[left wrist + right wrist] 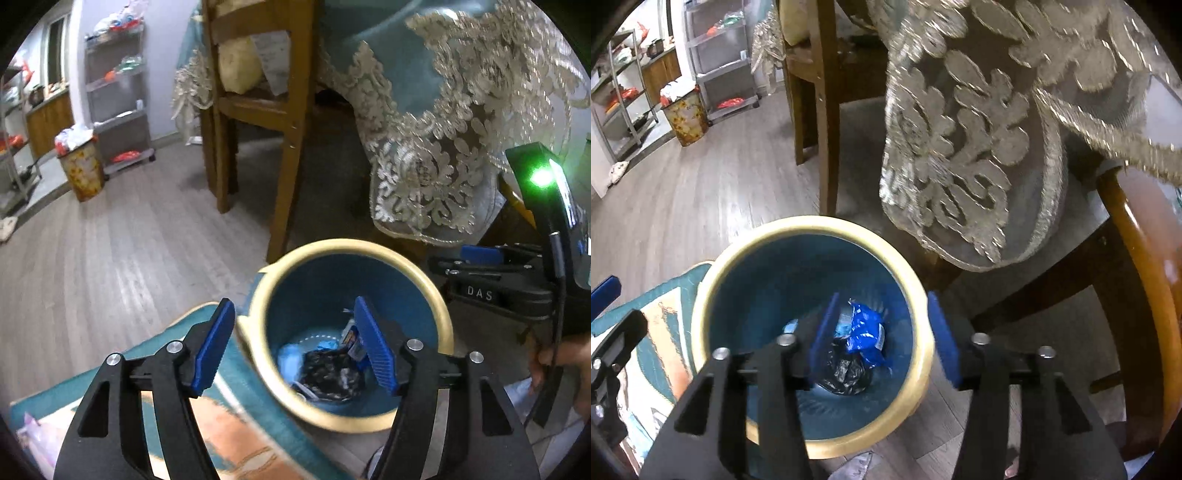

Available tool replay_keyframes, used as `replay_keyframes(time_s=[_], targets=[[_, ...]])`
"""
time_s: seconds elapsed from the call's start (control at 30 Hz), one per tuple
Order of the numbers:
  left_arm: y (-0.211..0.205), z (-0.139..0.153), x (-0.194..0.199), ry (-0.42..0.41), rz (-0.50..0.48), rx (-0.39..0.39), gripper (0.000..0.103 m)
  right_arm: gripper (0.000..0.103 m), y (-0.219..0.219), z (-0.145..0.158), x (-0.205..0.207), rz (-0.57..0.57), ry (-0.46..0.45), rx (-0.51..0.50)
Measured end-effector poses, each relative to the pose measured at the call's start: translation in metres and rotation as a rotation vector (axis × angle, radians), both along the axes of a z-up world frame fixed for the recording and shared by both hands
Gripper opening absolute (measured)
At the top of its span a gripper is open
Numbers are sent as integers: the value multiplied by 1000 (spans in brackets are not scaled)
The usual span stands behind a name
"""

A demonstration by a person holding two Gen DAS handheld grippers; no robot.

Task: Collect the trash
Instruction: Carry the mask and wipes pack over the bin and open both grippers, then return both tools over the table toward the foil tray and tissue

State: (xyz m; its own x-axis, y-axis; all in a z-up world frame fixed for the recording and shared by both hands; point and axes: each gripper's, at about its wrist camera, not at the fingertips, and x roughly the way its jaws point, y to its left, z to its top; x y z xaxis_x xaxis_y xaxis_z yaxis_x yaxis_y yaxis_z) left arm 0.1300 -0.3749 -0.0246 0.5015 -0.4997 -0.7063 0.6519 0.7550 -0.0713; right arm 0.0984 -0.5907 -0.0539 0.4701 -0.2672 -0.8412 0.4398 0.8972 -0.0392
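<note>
Both black grippers with blue pads, left gripper (295,347) and right gripper (882,332), angled down over the round blue gold-rimmed bin (921,306), jaws apart and empty. Inside lay a blue wrapper (866,330) and black plastic (846,373).

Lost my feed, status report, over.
Left tongs open, empty. Right tongs open, empty. Blue wrapper and black bag in bin. Nothing in the way.

Both tools tilt steeply downward side by side, the left gripper (295,347) with its blue pads spread wide and nothing pinched between them, the right gripper (884,332) likewise parted and empty, a hand (561,363) clasping its handle.
</note>
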Motion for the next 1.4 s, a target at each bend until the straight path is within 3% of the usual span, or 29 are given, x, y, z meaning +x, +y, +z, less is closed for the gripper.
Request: replay_keyframes(time_s=[0.13,0.2,0.27,0.57,0.8,1.03,1.23,1.4], targets=[[31,13,-4,-20,37,0,74,70,19,12,6,60,-42,4],[54,20,-9,-33,61,-5,78,86,32,20,7,107,-81,29],[73,25,-13,-43,81,2,79,93,47,27,7,161,-118,55],[180,43,-43,-81,218,58,86,97,122,44,11,401,-172,52],[266,39,-66,-69,385,46,87,97,171,33,10,526,-138,149],[311,17,-67,-52,469,99,88,97,222,-4,5,649,-24,183],[355,4,-56,28,556,79,88,97,262,-38,-9,879,68,136],[366,-9,-52,56,551,126,88,97,288,-74,-22,1025,194,96]])
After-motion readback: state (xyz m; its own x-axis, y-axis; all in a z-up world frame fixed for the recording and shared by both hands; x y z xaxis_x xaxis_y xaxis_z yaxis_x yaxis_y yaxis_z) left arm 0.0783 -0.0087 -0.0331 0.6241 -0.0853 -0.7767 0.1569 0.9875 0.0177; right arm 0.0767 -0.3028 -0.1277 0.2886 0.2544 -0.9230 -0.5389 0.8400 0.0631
